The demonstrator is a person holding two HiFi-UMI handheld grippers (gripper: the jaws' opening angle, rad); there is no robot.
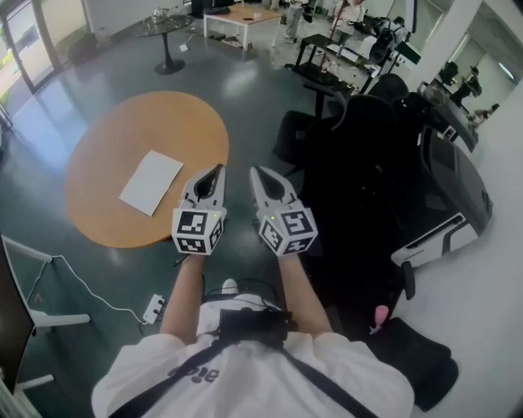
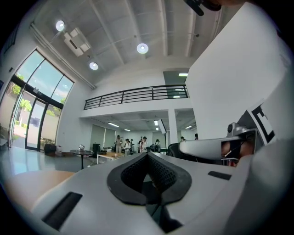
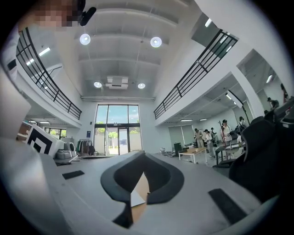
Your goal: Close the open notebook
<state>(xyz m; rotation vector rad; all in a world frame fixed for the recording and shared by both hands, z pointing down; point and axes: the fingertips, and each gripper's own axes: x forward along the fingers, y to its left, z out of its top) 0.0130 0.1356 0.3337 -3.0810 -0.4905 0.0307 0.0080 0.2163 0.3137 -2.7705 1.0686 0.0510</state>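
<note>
A white notebook [image 1: 151, 182] lies flat on the round wooden table [image 1: 106, 139], left of both grippers; whether it is open I cannot tell from here. My left gripper [image 1: 217, 169] hangs over the table's right edge, jaws together and empty. My right gripper [image 1: 255, 171] is close beside it, just off the table, also shut with nothing held. Both point level, away from my body. In the left gripper view the black pads [image 2: 158, 172] meet, with the hall beyond. In the right gripper view a small gap between the pads [image 3: 161, 176] shows a strip of table wood and something white.
A black office chair [image 1: 359, 155] stands right of the grippers, with a black and white machine [image 1: 449, 204] beyond it. A power strip [image 1: 153, 308] and its cable lie on the floor by my feet. A small round table [image 1: 167, 28], a wooden desk [image 1: 245, 15] and people stand far off.
</note>
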